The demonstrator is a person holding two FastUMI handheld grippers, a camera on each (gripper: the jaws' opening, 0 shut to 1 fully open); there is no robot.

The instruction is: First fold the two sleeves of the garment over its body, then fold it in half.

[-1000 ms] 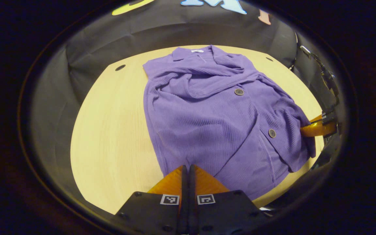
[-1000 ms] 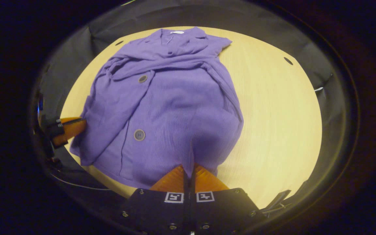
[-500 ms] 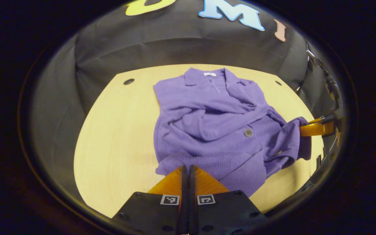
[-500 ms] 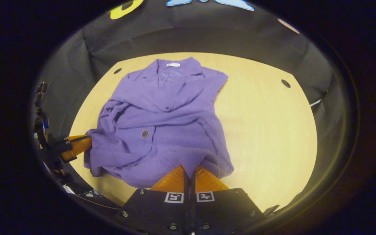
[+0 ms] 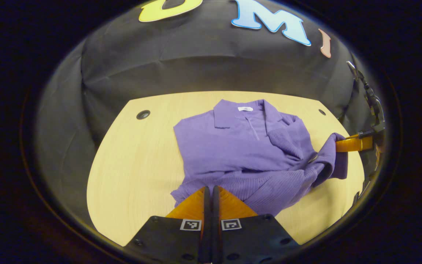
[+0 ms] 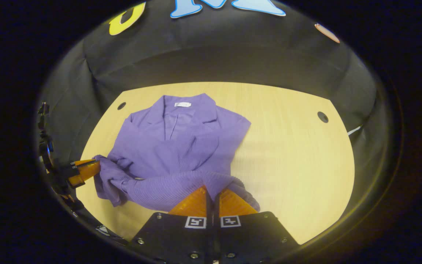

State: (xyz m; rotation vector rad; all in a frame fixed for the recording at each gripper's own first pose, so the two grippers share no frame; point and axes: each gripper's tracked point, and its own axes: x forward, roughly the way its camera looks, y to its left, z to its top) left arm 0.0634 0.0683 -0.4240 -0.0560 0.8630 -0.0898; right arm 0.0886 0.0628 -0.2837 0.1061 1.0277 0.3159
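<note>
A purple ribbed cardigan (image 5: 240,146) lies on the round wooden table (image 5: 137,165), collar and white label (image 5: 245,108) at the far side, sleeves folded over its body. My left gripper (image 5: 208,189) is shut on the near hem at one corner. The right gripper (image 5: 337,145) pinches the other corner, held up at the right. In the right gripper view my right gripper (image 6: 211,189) is shut on the hem of the cardigan (image 6: 174,146), and the left gripper (image 6: 95,167) holds its corner at the left. The lifted hem sags in a roll between them, above the lower body.
Bare tabletop (image 6: 291,146) stretches to the right of the garment in the right gripper view. Small round holes (image 5: 143,114) (image 6: 322,117) sit near the table's far edge. Black cloth walls close the booth behind the table.
Both grippers have carried the hem up and towards the collar. The lower half has rolled over the body and the buttons have gone out of sight.
</note>
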